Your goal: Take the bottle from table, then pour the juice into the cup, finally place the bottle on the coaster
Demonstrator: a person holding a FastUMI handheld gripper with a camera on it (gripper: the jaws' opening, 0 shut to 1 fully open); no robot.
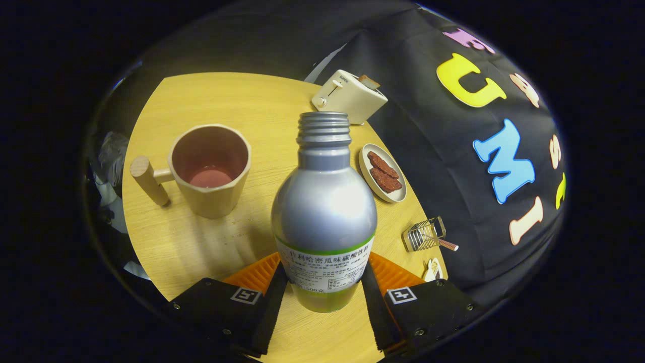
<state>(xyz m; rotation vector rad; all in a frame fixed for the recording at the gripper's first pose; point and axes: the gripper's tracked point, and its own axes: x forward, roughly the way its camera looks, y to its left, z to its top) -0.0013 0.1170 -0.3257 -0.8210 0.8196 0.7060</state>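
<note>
From the gripper view I see the bottle (pixel 324 212) standing upright between my two fingers, uncapped, its threaded neck pointing up and away from me. It is silver-grey with a green band and a white printed label low on its body. The gripper (pixel 324 290) is closed in around that lower body — both fingers (pixel 274 292) lie against the bottle's sides at label height, so I read it as clamped on the bottle with no gap showing on either side. Whether the bottle's base touches the table (pixel 201 101) I cannot tell.

Beyond the left finger stands the cup (pixel 210 169), a tan faceted mug with a round wooden handle sticking out to its left; its inside looks pinkish, with something reddish at the bottom. It is near the bottle but apart from it.

Just right of the bottle's shoulder sits a small plate (pixel 381 173) holding dark reddish-brown slices. Farther back, behind the bottle's neck, a cream toaster (pixel 348 96) stands at the table's edge. Beyond the right finger lies a small wire rack (pixel 424 235).
</note>
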